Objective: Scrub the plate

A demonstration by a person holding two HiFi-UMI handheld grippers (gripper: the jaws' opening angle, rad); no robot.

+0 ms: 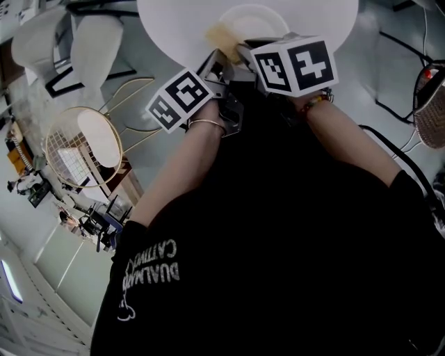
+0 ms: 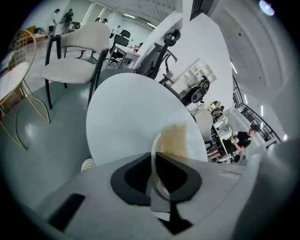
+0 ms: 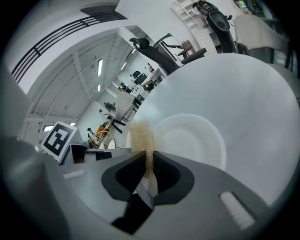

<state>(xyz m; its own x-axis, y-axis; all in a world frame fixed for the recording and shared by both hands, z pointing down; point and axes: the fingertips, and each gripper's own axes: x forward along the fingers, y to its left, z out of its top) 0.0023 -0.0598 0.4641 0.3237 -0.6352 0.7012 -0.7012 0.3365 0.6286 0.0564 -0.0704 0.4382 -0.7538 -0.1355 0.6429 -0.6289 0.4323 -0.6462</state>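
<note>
A marker cube (image 1: 294, 66) partly hides the plate (image 1: 252, 19).

White plate (image 3: 187, 140), tan sponge (image 3: 139, 136) at rim

I wear a black T-shirt (image 1: 278, 243) with white lettering (image 1: 149, 264); a thin bangle (image 1: 206, 124) rings my left wrist, a beaded bracelet (image 1: 316, 101) my right.

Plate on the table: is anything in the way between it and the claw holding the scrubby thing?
Nothing visible. The right claw grips a tan scrub pad whose tip is at the rim of the plate. The left claw pinches the plate's edge, beside the pad.
</note>
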